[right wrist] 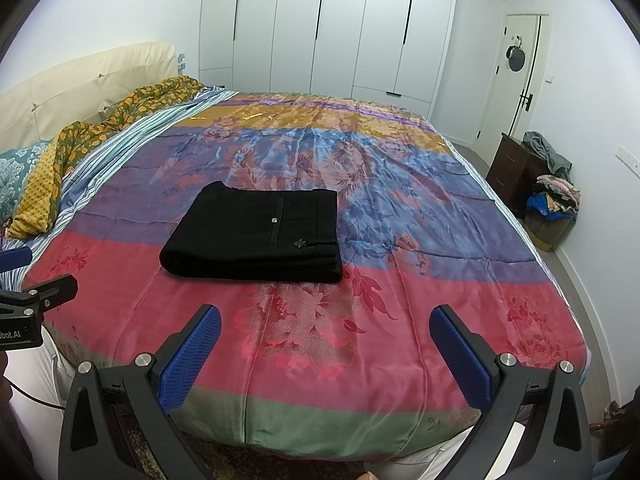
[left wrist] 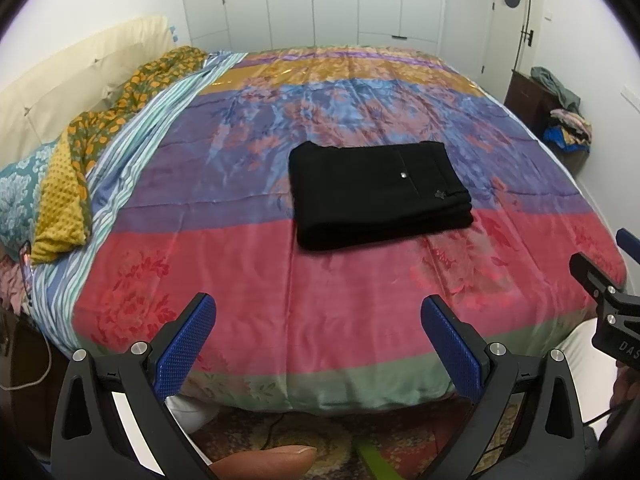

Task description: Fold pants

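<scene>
White wardrobe doors (right wrist: 340,28) run along the far wall, and below them the bed (right wrist: 420,320) fills the room, spread with a glossy bedspread banded in gold, blue, purple, red and green. Right in the middle lie the black pants (right wrist: 256,232), folded into a neat thick rectangle, straddling the line between the purple band and the red one. A small silver button (right wrist: 274,220) shows on top, with a little dark emblem (right wrist: 299,244) nearer the front edge.

Both tools hang back at the foot of the bed, well apart from the pants. The left gripper (left wrist: 318,334) has its blue-padded fingers (left wrist: 186,354) spread wide with nothing between them, over the red and green bands. The right gripper (right wrist: 325,346) matches it: fingers (right wrist: 190,360) parted, gripping nothing. A thumb (left wrist: 268,462) peeks in at the bottom of the left wrist view.

Off at the head of the bed, a cream headboard (right wrist: 80,80) backs an orange-flowered cloth (right wrist: 132,108), crumpled beside a striped sheet (right wrist: 120,140), with a mustard dotted pillow (left wrist: 60,208) and a teal patterned one (left wrist: 16,196) beyond. On the far right, a dark nightstand (right wrist: 510,170) stands by the door (right wrist: 516,80), and a heap of mixed clothes (right wrist: 554,196) is piled next to it.
</scene>
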A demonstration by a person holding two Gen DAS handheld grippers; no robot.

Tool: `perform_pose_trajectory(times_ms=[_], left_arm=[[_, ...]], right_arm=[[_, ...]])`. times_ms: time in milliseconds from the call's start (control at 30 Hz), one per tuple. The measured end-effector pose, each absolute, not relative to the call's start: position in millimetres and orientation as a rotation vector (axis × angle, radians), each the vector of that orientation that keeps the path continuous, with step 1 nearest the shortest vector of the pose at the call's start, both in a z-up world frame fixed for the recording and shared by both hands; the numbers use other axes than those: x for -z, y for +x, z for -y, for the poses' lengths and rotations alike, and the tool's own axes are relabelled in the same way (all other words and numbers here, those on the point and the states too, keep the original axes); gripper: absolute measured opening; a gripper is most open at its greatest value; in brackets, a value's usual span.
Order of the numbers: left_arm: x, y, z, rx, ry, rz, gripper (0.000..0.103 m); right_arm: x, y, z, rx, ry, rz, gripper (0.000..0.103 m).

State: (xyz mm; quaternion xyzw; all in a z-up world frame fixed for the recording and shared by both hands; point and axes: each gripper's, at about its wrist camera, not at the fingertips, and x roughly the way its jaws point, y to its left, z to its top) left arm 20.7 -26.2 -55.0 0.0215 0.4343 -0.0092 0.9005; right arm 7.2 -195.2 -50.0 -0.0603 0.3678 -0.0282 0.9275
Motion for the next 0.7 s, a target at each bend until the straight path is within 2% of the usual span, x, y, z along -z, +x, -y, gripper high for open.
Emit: perform_pose_trajectory(times_ms=[700], left_arm=[[52.4,19.1,22.6,0.021,0.038,-0.877,0.102]], right_arm=[[58.1,9.1,196.7,0.054,-0.124,-0.768,0.103]])
